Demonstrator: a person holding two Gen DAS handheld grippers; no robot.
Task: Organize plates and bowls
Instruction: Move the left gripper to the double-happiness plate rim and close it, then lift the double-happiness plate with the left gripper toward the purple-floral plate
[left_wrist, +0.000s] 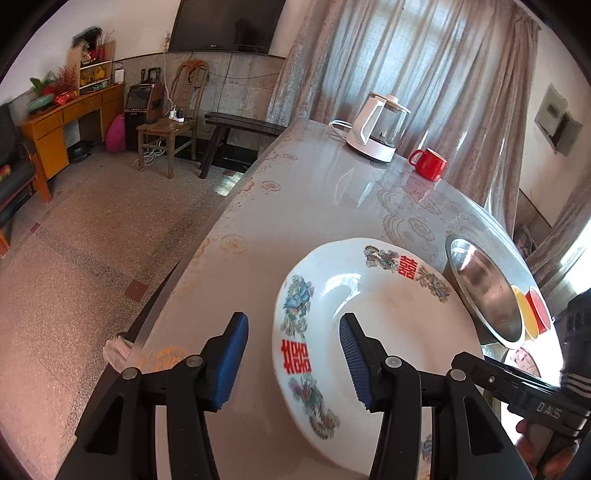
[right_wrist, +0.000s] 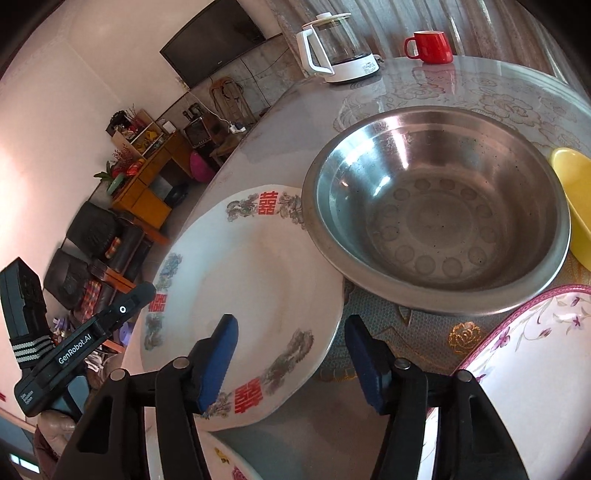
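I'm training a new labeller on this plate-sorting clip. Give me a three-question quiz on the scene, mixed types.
1. True or false: the white plate with red characters has its far rim resting up on the steel bowl.
2. Which item stands beside the kettle at the table's far end? A) red mug B) glass jar C) teapot
3. Fill in: right of the steel bowl sits a ___ bowl.

Key: 1 true; 2 A, the red mug; 3 yellow.
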